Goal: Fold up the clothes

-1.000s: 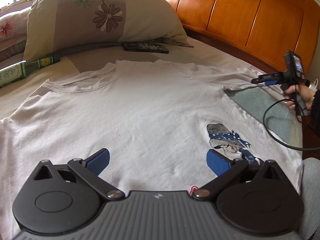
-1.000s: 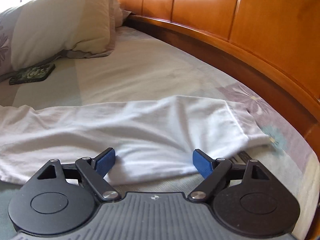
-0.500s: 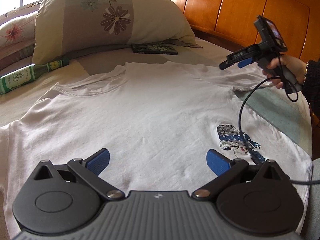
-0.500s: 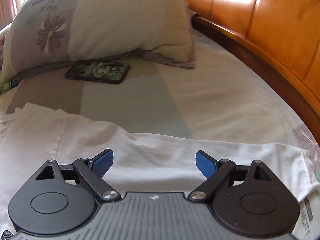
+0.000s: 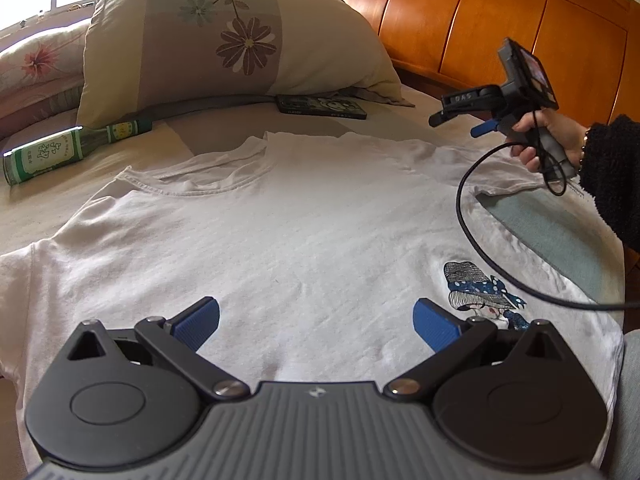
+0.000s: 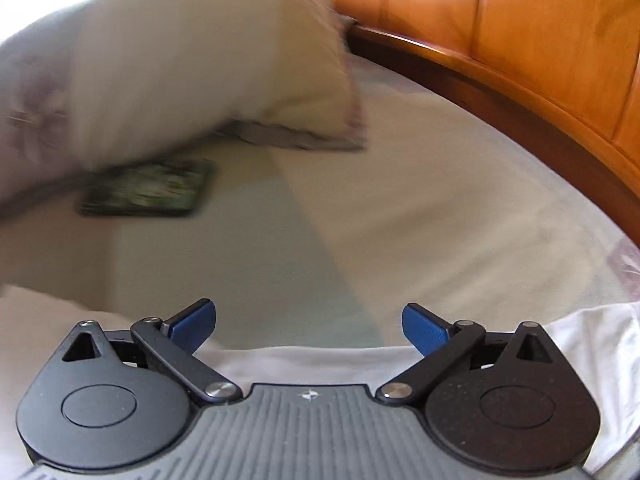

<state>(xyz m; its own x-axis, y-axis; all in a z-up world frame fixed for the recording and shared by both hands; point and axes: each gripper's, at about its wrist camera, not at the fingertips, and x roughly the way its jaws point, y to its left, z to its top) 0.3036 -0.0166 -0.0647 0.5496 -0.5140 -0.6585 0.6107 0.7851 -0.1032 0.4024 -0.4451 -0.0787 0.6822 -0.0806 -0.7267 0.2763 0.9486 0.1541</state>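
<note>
T-shirt [image 5: 304, 240] lies spread flat, front up, on the bed [image 5: 560, 232], collar toward the far pillow [image 5: 224, 40]; we find no fold in view. Left gripper [image 5: 316, 320] hovers released over the near hem; right gripper [image 6: 308, 320] spread, holding nothing, above the right sleeve [image 5: 512, 176]. All folding remains outstanding.

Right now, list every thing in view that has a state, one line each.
T-shirt: spread flat, front up, unfolded.
Left claw: open, empty, above the shirt.
Right claw: open, empty, held over the shirt's sleeve.
Bottle: lying on its side.
Pillow: propped up.
Dark flat case: lying flat beside the pillow.
</note>
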